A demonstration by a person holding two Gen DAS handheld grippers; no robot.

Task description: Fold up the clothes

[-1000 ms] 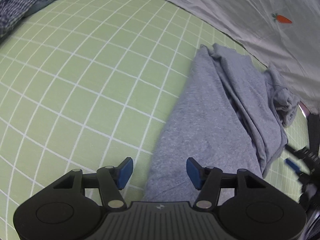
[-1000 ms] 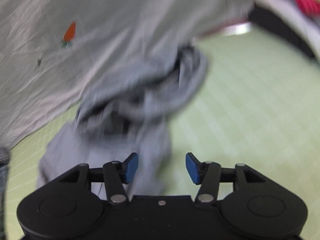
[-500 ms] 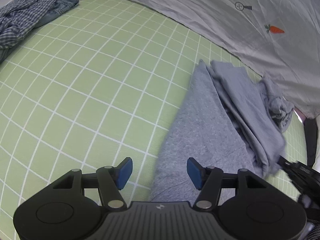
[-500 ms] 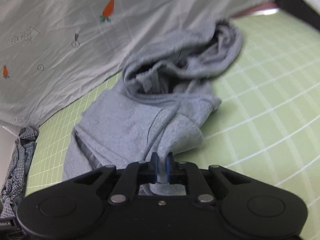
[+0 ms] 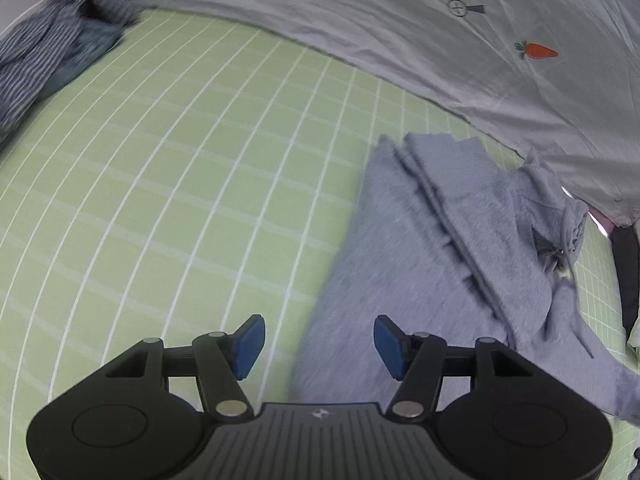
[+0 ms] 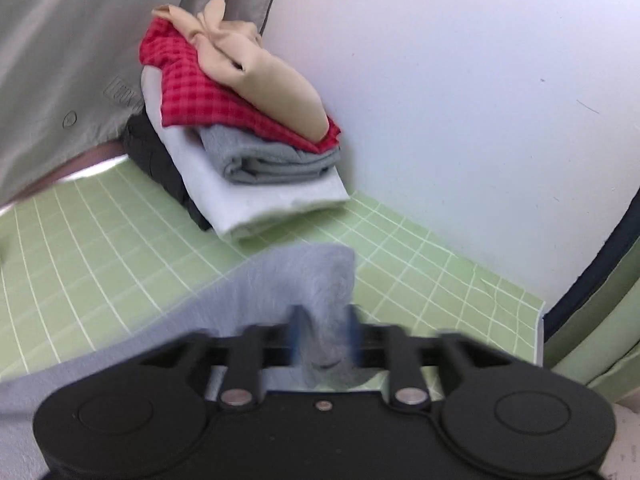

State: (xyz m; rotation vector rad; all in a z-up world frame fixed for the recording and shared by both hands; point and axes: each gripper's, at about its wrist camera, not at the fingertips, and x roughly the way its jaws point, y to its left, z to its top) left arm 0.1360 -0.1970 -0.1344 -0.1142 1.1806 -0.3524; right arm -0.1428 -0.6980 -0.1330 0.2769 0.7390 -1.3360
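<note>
1. Since half a second ago the right gripper [image 6: 324,334] has swung from the hoodie's bunched body to face a pile of folded clothes [image 6: 248,128]. Its jaws, then pinched shut on grey fabric, have just been opening.
2. Blurred pads now stand apart with a sleeve of the grey hoodie [image 6: 304,276] between them; whether they press it I cannot tell.
3. Left gripper [image 5: 318,346] hovers half open and empty above the hoodie's [image 5: 420,248] near edge.
4. Beneath lies a green checked sheet [image 5: 180,168].
</note>
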